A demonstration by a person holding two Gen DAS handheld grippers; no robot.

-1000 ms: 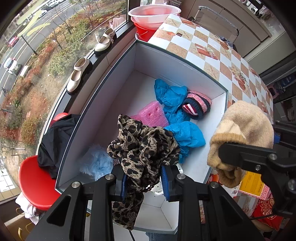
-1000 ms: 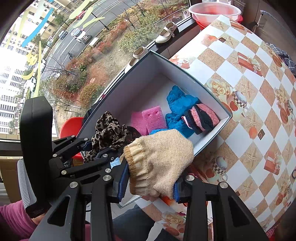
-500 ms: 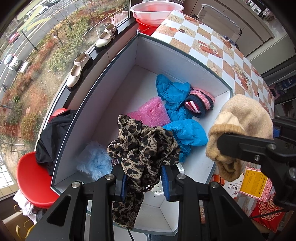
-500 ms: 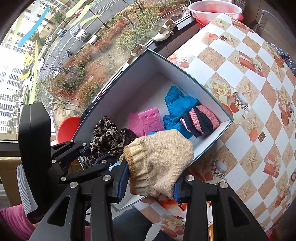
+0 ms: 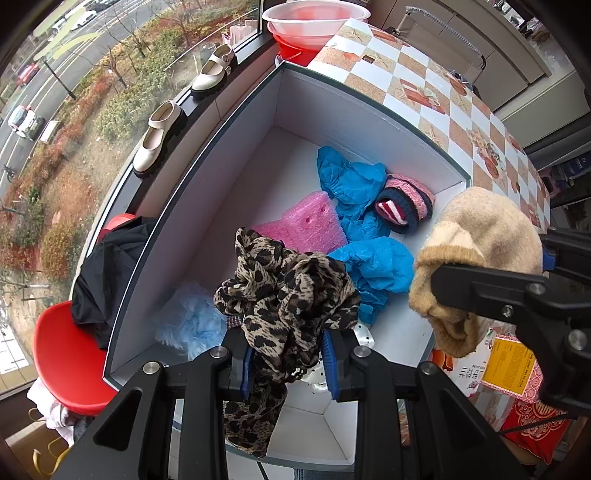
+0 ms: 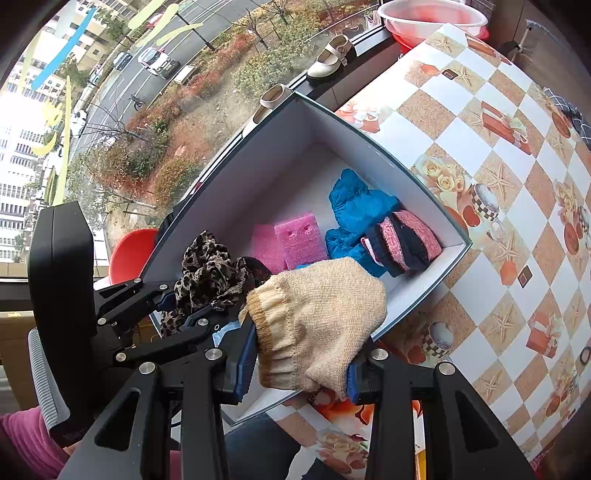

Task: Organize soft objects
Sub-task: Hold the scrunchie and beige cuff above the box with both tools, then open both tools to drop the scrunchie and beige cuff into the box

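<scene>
My left gripper (image 5: 288, 363) is shut on a leopard-print scarf (image 5: 284, 291) and holds it over the near end of a white open box (image 5: 258, 122). My right gripper (image 6: 299, 363) is shut on a beige knit hat (image 6: 317, 314), held above the box's near right rim (image 6: 417, 295). The hat also shows in the left wrist view (image 5: 476, 254). In the box lie blue cloth pieces (image 5: 354, 184), pink foam pads (image 5: 310, 225), a pink and navy striped knit item (image 5: 406, 203) and a pale blue fluffy item (image 5: 192, 317).
The box sits at the edge of a checkered tablecloth (image 6: 498, 155). A window sill with two cream shoes (image 5: 159, 136) runs beside it. A red stool (image 5: 66, 362) with black cloth (image 5: 107, 273) stands at left. Pink and red basins (image 5: 314, 22) stand behind the box.
Both grippers have drawn back and up slightly with their loads; the box looks a little farther away. Both grips are unchanged.
</scene>
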